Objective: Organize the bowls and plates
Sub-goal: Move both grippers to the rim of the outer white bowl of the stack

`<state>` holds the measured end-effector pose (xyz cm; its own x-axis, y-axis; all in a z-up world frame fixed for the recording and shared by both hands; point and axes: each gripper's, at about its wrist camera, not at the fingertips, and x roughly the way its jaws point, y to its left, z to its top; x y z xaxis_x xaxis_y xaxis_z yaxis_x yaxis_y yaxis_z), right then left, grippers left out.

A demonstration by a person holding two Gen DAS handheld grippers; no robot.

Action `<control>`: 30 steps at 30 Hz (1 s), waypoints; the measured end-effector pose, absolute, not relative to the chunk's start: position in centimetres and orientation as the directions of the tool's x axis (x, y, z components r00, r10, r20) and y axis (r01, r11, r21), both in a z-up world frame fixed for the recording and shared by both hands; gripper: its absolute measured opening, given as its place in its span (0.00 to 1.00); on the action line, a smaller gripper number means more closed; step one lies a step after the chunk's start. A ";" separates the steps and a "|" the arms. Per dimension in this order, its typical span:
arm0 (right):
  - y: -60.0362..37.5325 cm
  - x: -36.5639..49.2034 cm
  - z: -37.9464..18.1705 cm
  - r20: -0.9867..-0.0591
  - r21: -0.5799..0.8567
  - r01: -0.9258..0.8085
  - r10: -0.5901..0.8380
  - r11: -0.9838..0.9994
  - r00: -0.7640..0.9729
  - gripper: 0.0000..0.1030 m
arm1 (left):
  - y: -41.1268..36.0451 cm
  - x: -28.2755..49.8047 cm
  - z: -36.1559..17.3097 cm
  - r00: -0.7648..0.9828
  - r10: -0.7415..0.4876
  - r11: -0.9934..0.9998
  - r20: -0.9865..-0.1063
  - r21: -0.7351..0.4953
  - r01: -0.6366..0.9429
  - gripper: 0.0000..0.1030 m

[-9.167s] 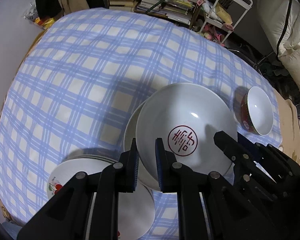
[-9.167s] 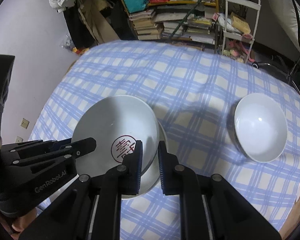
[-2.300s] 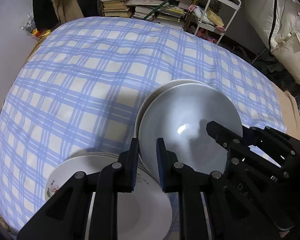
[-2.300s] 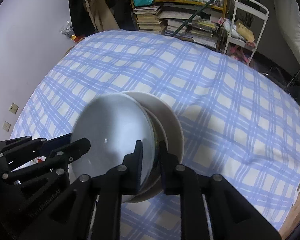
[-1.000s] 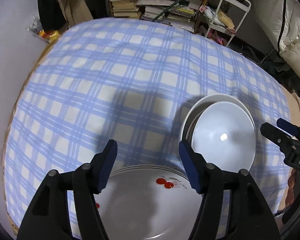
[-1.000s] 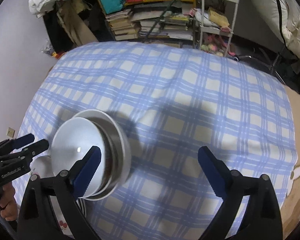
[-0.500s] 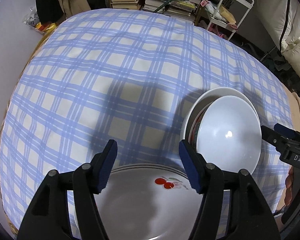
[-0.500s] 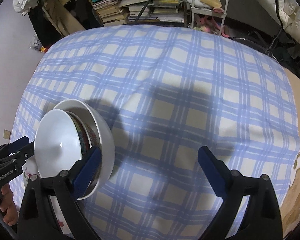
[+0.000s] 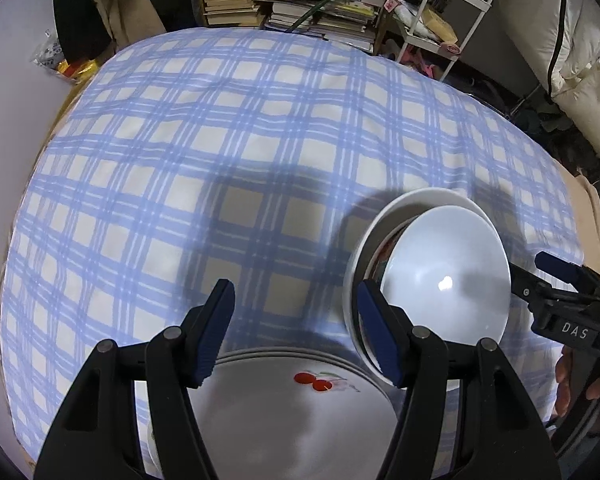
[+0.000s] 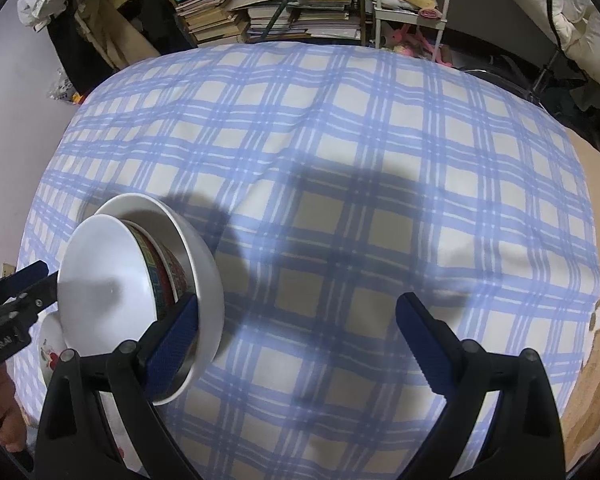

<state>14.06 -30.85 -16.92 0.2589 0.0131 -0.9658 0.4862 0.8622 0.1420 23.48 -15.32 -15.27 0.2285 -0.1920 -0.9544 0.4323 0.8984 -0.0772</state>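
Note:
A stack of nested bowls stands on the blue checked cloth: a white bowl with a red patterned outside (image 9: pixel 448 276) (image 10: pixel 104 284) sits inside a larger white bowl (image 9: pixel 420 198) (image 10: pixel 204 264). A stack of white plates with a red cherry print (image 9: pixel 300 412) lies just left of the bowls, under my left gripper (image 9: pixel 296 330), which is open and empty above it. My right gripper (image 10: pixel 296 340) is open and empty to the right of the bowls; it also shows in the left wrist view (image 9: pixel 556 280). The plates' edge shows in the right wrist view (image 10: pixel 50 346).
The checked cloth (image 9: pixel 228 128) covers a rounded table (image 10: pixel 380 128). Behind it stand piles of books (image 9: pixel 296 4) and a white trolley (image 9: pixel 444 12). White bags (image 9: pixel 580 80) lie at the right. A tan mat (image 10: pixel 592 392) lies at the table's right edge.
Both grippers were shut on the white bowl 2.3 s ago; now both are open and pulled back. The bowl rests nested in the larger bowl. In the last second little has moved.

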 end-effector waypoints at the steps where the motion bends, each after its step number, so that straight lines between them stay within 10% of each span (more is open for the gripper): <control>1: -30.8 14.0 -16.9 -0.966 0.139 0.489 0.009 0.861 0.259 0.99 | -15.4 23.5 -15.3 0.229 -0.186 0.897 -0.955 -0.070 0.437 0.61; 30: -30.8 14.3 -17.4 -0.970 0.137 0.494 0.014 0.858 0.245 0.99 | -14.4 24.4 -16.4 0.171 -0.217 0.910 -0.961 -0.136 0.391 0.61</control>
